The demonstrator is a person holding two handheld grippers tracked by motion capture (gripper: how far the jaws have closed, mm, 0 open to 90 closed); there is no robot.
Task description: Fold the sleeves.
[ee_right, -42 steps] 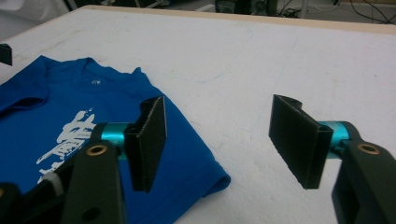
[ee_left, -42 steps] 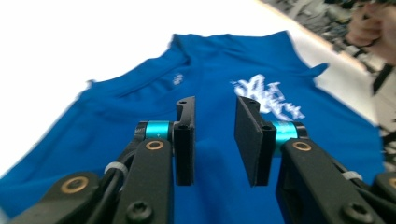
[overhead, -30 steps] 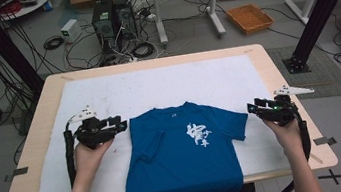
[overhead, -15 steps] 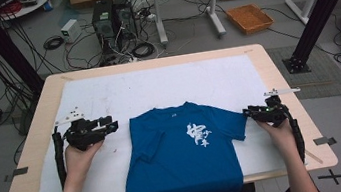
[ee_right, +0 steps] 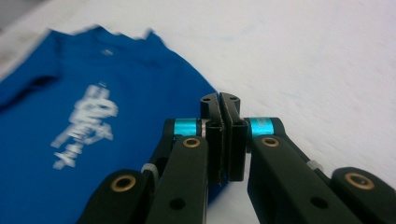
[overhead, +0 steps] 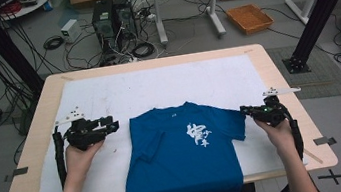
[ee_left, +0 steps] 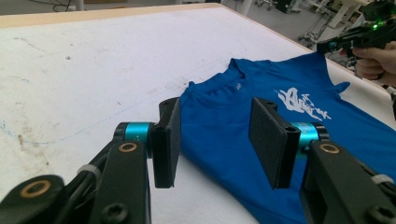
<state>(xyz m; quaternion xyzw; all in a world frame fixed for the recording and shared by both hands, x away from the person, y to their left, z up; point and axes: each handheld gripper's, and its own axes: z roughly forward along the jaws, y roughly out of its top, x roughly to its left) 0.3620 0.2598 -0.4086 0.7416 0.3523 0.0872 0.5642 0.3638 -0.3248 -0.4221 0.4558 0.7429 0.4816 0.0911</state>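
A blue T-shirt (overhead: 182,160) with a white print lies flat, front up, on the white mat (overhead: 157,87); its hem hangs over the table's near edge. My right gripper (overhead: 244,111) sits at the tip of the shirt's right sleeve (overhead: 235,122). Its jaws have just closed and meet in the right gripper view (ee_right: 219,100), pinching the sleeve's edge, which rises toward it in the left gripper view (ee_left: 327,46). My left gripper (overhead: 112,126) stands open just left of the other sleeve (overhead: 144,140). Blue cloth (ee_left: 327,126) shows beyond its parted pads (ee_left: 215,135).
The mat covers most of the wooden table (overhead: 154,64), with bare white surface behind the shirt and at both sides. Beyond the far edge are computer towers (overhead: 112,18), floor cables, an orange tray (overhead: 250,16) and black frame posts (overhead: 318,9).
The right gripper has edged left onto the sleeve's tip. The left hand has drifted slightly left and stays open beside the shirt.
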